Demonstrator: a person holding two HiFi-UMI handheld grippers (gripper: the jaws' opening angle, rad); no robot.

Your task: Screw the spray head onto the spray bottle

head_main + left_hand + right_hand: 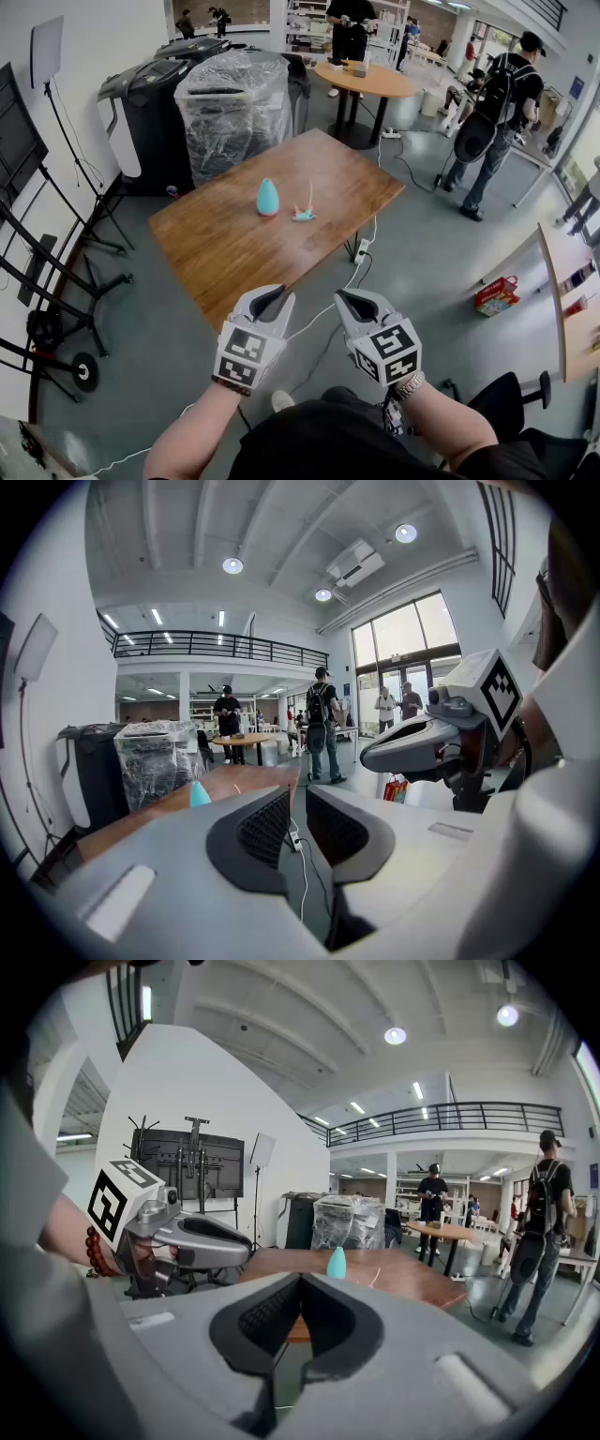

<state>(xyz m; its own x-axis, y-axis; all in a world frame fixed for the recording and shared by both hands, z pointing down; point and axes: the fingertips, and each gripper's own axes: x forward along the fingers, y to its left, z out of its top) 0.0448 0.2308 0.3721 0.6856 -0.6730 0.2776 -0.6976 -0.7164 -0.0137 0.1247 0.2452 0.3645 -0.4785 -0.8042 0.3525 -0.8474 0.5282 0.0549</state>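
A teal spray bottle point(267, 197) stands upright near the middle of the wooden table point(225, 248). The spray head point(304, 215), with its thin white tube, lies just to the bottle's right. Both grippers hang in the air short of the table's near edge, far from both objects. My left gripper point(278, 293) has a narrow gap between its jaws and nothing in it. My right gripper point(346, 299) is shut and empty. The bottle point(199, 794) shows past the left gripper point(298, 803) in its own view. Beyond the right gripper point(299, 1283), the bottle point(336, 1263) stands ahead on the table.
Behind the table stand a plastic-wrapped bin point(232, 108) and a black machine point(150, 103). Tripod stands point(66, 272) line the left wall. A white cable point(361, 253) hangs off the table's right side. A round table point(366, 80) and people are farther back. An office chair point(506, 394) is at lower right.
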